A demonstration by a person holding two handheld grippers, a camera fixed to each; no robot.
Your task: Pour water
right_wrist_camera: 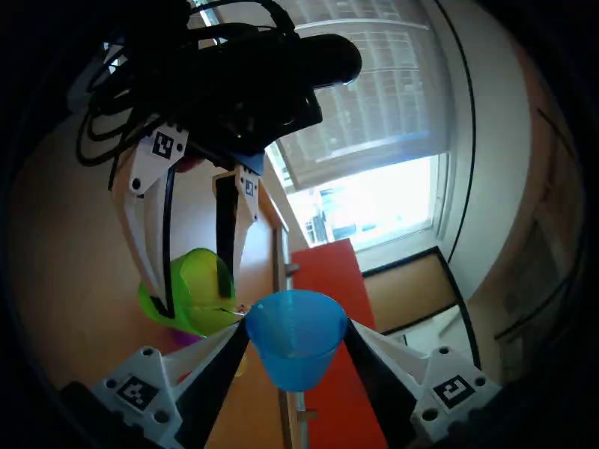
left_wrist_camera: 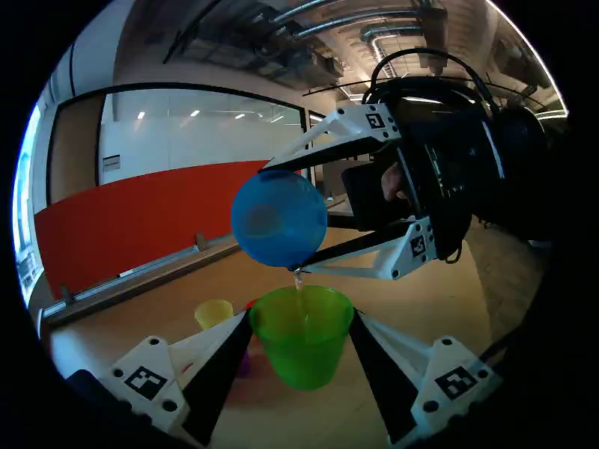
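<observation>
Green cup [left_wrist_camera: 302, 340] stands upright in the left gripper [left_wrist_camera: 299, 322], its jaws closed on the cup's sides over the table [left_wrist_camera: 419, 299]. Just above, the right gripper [right_wrist_camera: 296, 329], rolled sideways, has its jaws clamped on the blue cup [left_wrist_camera: 278, 218], and a thin water stream [left_wrist_camera: 298, 280] falls in. Pouring looks underway; next comes rolling that wrist level.

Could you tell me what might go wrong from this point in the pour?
1. The tilted blue cup pours a thin water stream from above the green cup; a small drift of either hand could send it onto the table.
2. The green cup is gripped only by its sides between the left gripper's fingers; as it fills, it might slip.
</observation>
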